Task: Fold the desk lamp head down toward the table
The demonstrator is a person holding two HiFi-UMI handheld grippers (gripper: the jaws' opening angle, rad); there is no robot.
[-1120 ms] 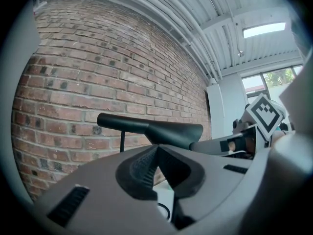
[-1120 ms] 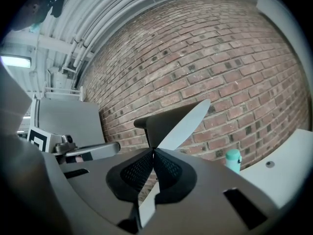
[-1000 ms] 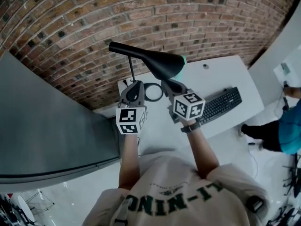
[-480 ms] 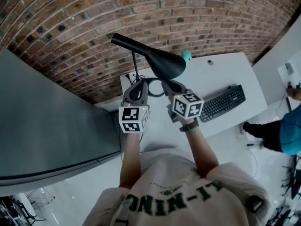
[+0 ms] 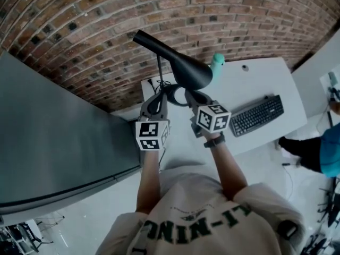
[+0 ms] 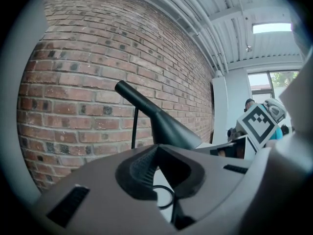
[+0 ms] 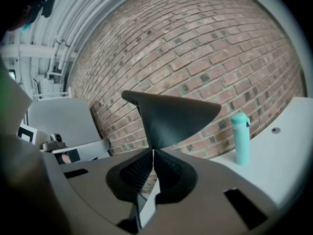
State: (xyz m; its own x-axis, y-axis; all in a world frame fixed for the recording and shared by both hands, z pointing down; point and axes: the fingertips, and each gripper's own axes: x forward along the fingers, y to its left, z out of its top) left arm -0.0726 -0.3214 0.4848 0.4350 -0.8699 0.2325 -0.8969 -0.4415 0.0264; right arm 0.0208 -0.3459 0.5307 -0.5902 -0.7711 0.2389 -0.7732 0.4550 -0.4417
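Observation:
The black desk lamp stands at the back left of the white table [image 5: 249, 84]. Its cone head [image 5: 183, 65] slopes down to the right on a thin stem [image 5: 159, 70] above a ring base [image 5: 171, 93]. My right gripper [image 5: 190, 94] is shut, and in the right gripper view the lower rim of the lamp head [image 7: 176, 116] runs straight into the closed jaws [image 7: 153, 153]. My left gripper [image 5: 155, 97] sits beside the foot of the stem, shut with nothing between its pads [image 6: 156, 148]. From there the lamp head [image 6: 171, 131] and stem [image 6: 134, 126] lie beyond the jaws.
A teal bottle [image 5: 217, 62] stands behind the lamp head near the brick wall [image 5: 239, 15]. A black keyboard [image 5: 257, 115] lies on the table's right part. A large grey panel [image 5: 53, 142] fills the left. A person [image 5: 319, 147] is at the far right on the floor.
The whole view has shifted, and the lamp head now slopes more steeply with its narrow end higher. The teal bottle has come out from behind the shade. Both grippers stay by the lamp.

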